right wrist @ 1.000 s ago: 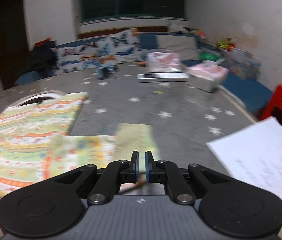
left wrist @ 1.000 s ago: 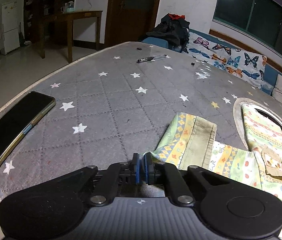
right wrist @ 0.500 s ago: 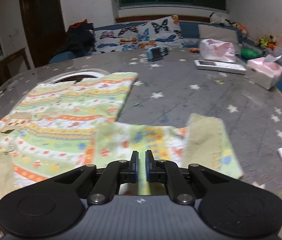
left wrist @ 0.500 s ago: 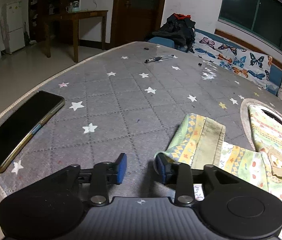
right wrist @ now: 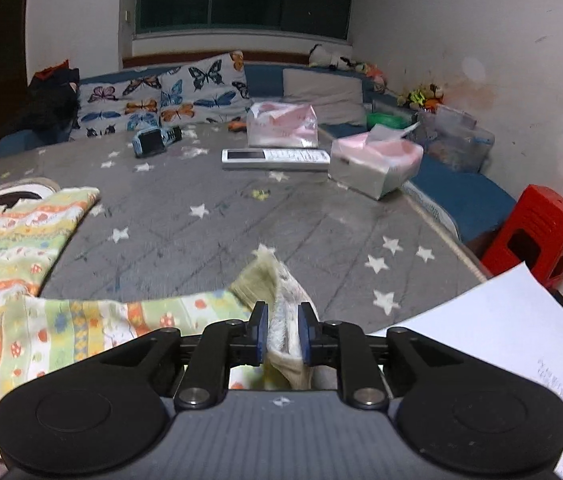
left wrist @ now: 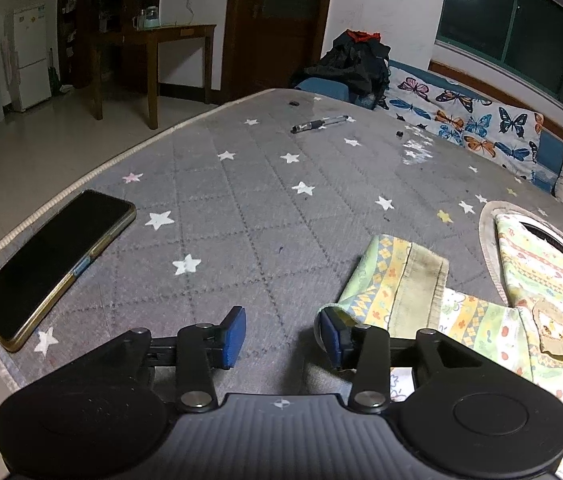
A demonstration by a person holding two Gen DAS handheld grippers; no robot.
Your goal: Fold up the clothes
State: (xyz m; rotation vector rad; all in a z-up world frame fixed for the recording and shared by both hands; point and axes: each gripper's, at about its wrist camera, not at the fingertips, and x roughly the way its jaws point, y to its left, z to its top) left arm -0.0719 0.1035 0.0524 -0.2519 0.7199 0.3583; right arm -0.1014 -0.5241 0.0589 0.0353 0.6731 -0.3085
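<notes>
phone (left wrist: 51, 262) beside sleeve (left wrist: 395, 280), paper (right wrist: 493, 332) near cuff (right wrist: 281, 312)

Left gripper (left wrist: 281, 334) and right gripper (right wrist: 283, 330) jaws opening

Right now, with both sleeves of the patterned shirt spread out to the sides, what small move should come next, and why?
Probably let the right gripper, whose jaws are opening, finish releasing the right sleeve cuff that is between them. The left gripper is also opening, with nothing between its jaws; the left sleeve cuff already lies flat on the mattress.
</notes>
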